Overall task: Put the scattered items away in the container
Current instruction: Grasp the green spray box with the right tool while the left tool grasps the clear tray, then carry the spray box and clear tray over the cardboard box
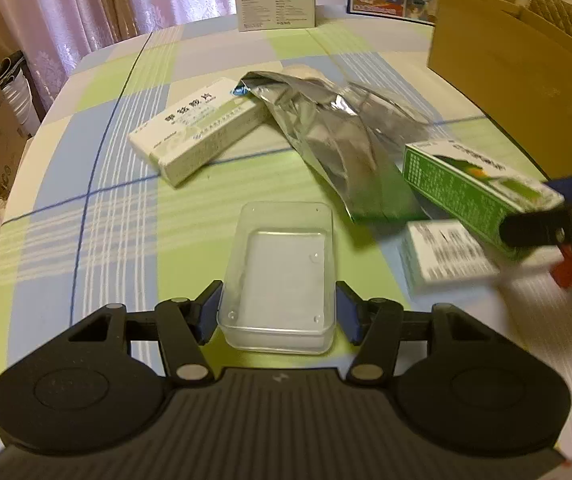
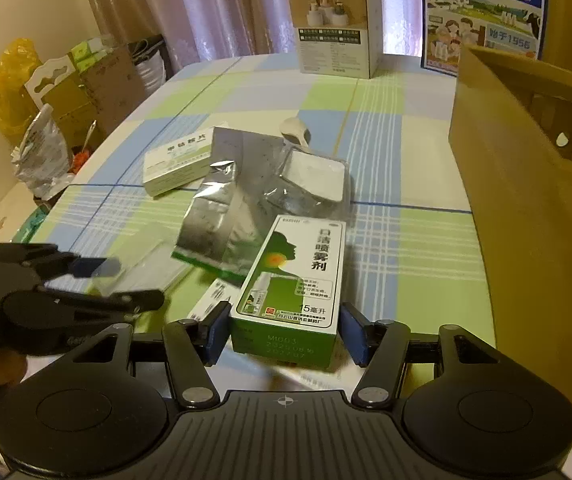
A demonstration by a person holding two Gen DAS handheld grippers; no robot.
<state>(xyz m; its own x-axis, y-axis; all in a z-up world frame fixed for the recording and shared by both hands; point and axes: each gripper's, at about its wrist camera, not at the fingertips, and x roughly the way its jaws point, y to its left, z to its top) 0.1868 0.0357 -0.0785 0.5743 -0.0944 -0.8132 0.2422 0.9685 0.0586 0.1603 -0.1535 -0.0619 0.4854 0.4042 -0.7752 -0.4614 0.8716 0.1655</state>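
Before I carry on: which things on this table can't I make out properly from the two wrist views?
- Small white box: motion-blurred in the left view; mostly hidden by the green spray box in the right view.
- Left hand-held gripper: blurred in the right view.
- Cardboard box: interior cut off.
- White object behind the foil pouch: too small.

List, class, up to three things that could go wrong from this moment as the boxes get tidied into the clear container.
1. The left tongs straddle the clear plastic container near its close end only; if lifted, it may tilt or slip.
2. The green spray box sits between the right tongs, with a gap at the right pad; it could drop.
3. The spray box looks long for the container, and may not lie flat in it.
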